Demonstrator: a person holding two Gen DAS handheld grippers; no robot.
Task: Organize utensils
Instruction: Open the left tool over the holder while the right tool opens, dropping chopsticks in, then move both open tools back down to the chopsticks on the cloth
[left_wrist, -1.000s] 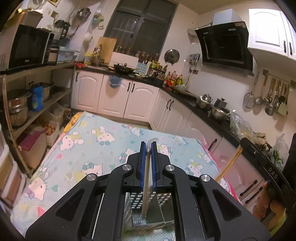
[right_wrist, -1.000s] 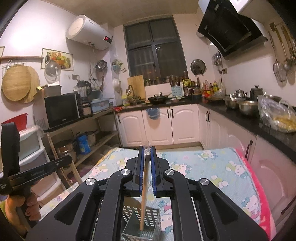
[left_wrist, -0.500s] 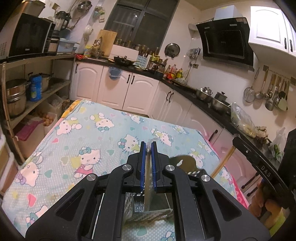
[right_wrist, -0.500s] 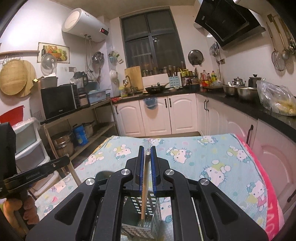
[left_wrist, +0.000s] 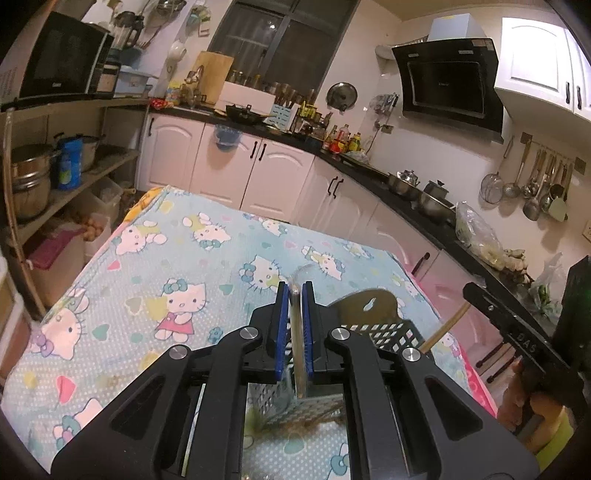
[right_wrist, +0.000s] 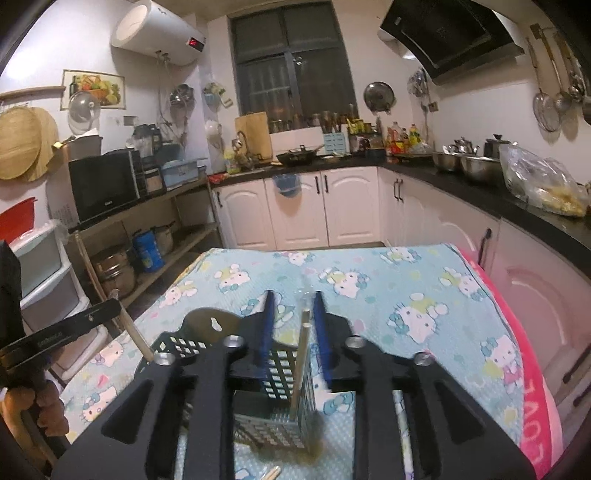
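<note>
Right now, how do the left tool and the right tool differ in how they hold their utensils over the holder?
The left tool is clamped shut on a flat metal utensil; the right tool is opening, its pads clear of the wooden stick. The metal utensil is pinched upright, while the stick stands loose, leaning in the holder. Both tools point down over that same perforated holder on the cartoon-print cloth.

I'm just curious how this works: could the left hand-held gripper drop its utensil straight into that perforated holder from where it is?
Probably yes. The left hand-held gripper is shut on its utensil, which hangs right over the open holder, with nothing visible between them.
</note>
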